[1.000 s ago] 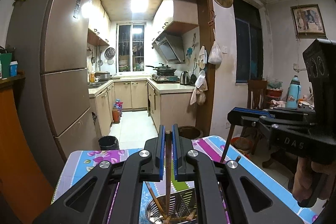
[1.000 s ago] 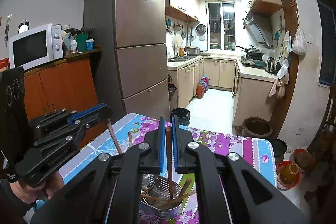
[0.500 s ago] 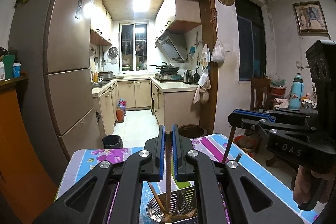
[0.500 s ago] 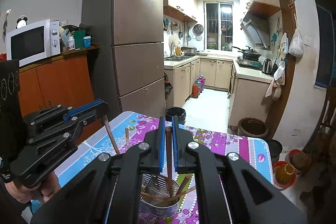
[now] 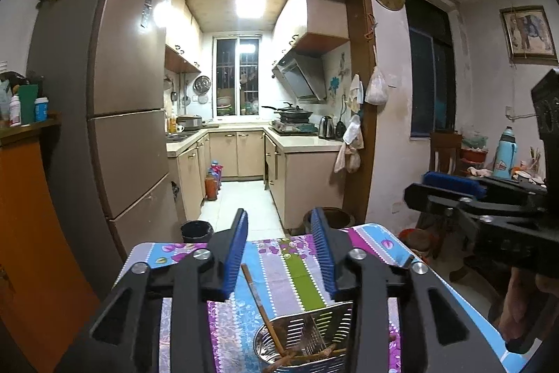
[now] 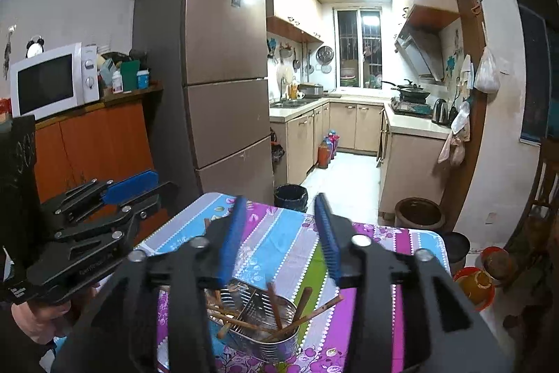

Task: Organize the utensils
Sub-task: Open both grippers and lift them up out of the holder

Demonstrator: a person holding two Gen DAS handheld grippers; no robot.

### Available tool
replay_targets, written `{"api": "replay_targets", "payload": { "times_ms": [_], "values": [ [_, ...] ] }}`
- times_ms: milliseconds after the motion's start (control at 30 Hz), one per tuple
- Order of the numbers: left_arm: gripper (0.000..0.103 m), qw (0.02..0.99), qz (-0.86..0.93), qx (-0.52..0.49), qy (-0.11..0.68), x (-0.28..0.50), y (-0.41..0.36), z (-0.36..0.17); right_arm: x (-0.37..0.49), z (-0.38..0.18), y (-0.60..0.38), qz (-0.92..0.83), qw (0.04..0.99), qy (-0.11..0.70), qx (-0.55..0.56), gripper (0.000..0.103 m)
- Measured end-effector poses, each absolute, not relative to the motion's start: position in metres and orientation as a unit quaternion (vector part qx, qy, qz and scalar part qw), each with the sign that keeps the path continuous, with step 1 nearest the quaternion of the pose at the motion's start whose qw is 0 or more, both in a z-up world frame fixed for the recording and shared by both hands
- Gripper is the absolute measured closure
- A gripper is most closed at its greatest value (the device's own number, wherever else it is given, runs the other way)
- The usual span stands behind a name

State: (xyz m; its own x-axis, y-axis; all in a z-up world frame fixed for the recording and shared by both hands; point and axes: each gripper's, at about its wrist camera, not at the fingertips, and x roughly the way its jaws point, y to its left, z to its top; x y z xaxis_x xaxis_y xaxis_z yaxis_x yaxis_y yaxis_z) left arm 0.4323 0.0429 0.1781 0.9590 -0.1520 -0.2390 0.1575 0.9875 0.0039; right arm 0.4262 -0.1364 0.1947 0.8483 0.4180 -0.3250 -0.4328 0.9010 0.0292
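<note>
Your left claw (image 5: 279,254) and right claw (image 6: 279,236) both gape wide, empty, above the holder (image 6: 260,332). Chopsticks (image 6: 276,310) stand inside; none visible outside it on the desk (image 6: 279,240).

Utensil holder (image 6: 260,325) on table (image 6: 286,240), below and between right gripper (image 6: 279,233) fingers. Chopsticks (image 6: 307,311) inside holder, leaning. Left gripper (image 6: 139,189) left of right gripper. Fridge (image 6: 223,83) beyond table, left; trash bin (image 6: 290,196) behind table edge; kitchen further ahead. Microwave (image 6: 52,79) far left on cabinet (image 6: 94,135).
</note>
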Motion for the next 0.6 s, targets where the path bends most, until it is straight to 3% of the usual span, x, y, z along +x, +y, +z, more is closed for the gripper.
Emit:
{"api": "replay_targets", "payload": {
  "times_ms": [167, 233, 600],
  "values": [
    [0.052, 0.991, -0.066, 0.011, 0.118, 0.426, 0.044, 0.179, 0.417, 0.199, -0.139, 0.218, 0.963, 0.156, -0.019, 0.046],
    [0.048, 0.991, -0.063, 0.012, 0.117, 0.424, 0.044, 0.179, 0.413, 0.201, -0.14, 0.217, 0.964, 0.153, -0.019, 0.045],
    [0.048, 0.991, -0.059, 0.017, 0.117, 0.413, 0.046, 0.178, 0.405, 0.203, -0.142, 0.216, 0.965, 0.149, -0.018, 0.041]
  ]
}}
